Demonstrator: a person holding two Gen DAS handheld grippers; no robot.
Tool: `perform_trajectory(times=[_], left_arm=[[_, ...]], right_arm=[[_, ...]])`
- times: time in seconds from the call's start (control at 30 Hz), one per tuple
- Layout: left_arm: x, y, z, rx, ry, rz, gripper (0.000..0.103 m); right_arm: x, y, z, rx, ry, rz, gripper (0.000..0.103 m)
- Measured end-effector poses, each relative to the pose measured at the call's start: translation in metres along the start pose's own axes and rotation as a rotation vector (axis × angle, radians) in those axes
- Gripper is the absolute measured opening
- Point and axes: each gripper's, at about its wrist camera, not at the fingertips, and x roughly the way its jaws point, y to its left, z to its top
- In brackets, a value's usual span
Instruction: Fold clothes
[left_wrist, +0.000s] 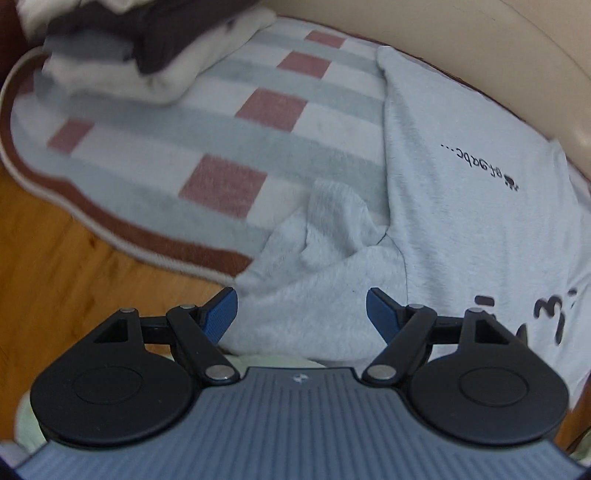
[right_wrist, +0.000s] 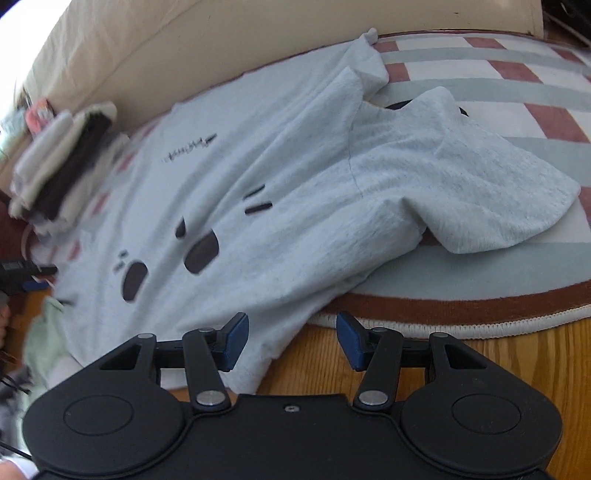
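A light grey T-shirt (left_wrist: 461, 206) with black print lies spread on a checked rug (left_wrist: 221, 122), its front facing up. In the left wrist view a crumpled sleeve (left_wrist: 332, 236) bunches at the rug's edge. My left gripper (left_wrist: 301, 314) hangs just above that sleeve, open, with the blue pads (left_wrist: 221, 314) wide apart and cloth below them. In the right wrist view the T-shirt (right_wrist: 258, 192) drapes over the rug's rim onto the floor, its other sleeve (right_wrist: 480, 195) spread out to the right. My right gripper (right_wrist: 291, 339) is open over the shirt's near edge, gripping nothing.
A stack of folded white and dark clothes (left_wrist: 122, 55) (right_wrist: 62, 173) sits on the rug beside the shirt. A beige sofa (right_wrist: 147, 48) (left_wrist: 480, 44) runs behind. Wood floor (left_wrist: 55, 277) (right_wrist: 480, 354) borders the rug. A pale green cloth (right_wrist: 44, 350) lies near the shirt.
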Motion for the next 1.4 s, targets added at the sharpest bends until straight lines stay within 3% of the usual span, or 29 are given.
perform_trajectory(times=[0.13, 0.27, 0.3, 0.33, 0.37, 0.5, 0.6, 0.8, 0.9, 0.93, 0.97, 1.07, 1.2, 1.27, 1.4], left_arm=[[0.021, -0.009, 0.002, 0.028, 0.000, 0.013, 0.076], [0.041, -0.020, 0.001, 0.084, 0.011, 0.070, 0.077], [0.045, -0.021, 0.001, 0.093, 0.018, 0.074, 0.077], [0.047, -0.021, 0.000, 0.098, 0.023, 0.078, 0.078], [0.048, -0.021, 0.000, 0.103, 0.022, 0.083, 0.079], [0.047, -0.018, 0.002, 0.079, 0.027, 0.064, 0.079], [0.048, -0.015, 0.001, 0.053, 0.019, 0.052, 0.079], [0.049, -0.029, -0.003, 0.143, -0.008, 0.072, 0.078], [0.049, -0.034, -0.006, 0.196, -0.030, 0.082, 0.065], [0.048, -0.037, -0.007, 0.222, -0.042, 0.074, 0.041], [0.046, -0.041, -0.007, 0.251, -0.055, 0.064, 0.002], [0.029, -0.058, -0.001, 0.344, -0.120, 0.128, 0.003], [-0.014, -0.052, 0.014, 0.319, -0.267, 0.174, 0.003], [-0.013, -0.046, 0.017, 0.325, -0.255, 0.203, 0.003], [0.033, -0.042, 0.019, 0.304, -0.112, 0.255, 0.005]], right_arm=[[0.006, 0.007, -0.005, -0.009, -0.005, 0.003, 0.058], [0.020, 0.024, -0.009, -0.129, -0.010, -0.035, 0.057], [0.019, 0.027, -0.010, -0.157, -0.017, -0.052, 0.021], [0.018, 0.030, -0.011, -0.182, -0.024, -0.067, 0.007], [0.008, 0.029, -0.013, -0.167, -0.038, -0.071, 0.003], [-0.032, 0.026, -0.018, -0.105, -0.094, -0.087, 0.003], [-0.047, 0.019, -0.031, -0.051, -0.069, -0.129, 0.003], [-0.012, 0.021, -0.045, -0.128, 0.040, -0.209, 0.003], [-0.013, 0.015, -0.041, -0.112, 0.042, -0.183, 0.003], [-0.014, 0.012, -0.040, -0.104, 0.045, -0.168, 0.003], [-0.016, 0.009, -0.038, -0.094, 0.044, -0.149, 0.003], [-0.027, 0.004, -0.036, -0.028, 0.031, -0.069, 0.003], [-0.049, 0.001, -0.034, 0.049, 0.007, 0.059, 0.002], [-0.047, 0.003, -0.037, 0.052, 0.020, 0.070, 0.002], [-0.012, 0.007, -0.050, 0.067, 0.122, 0.025, 0.001]])
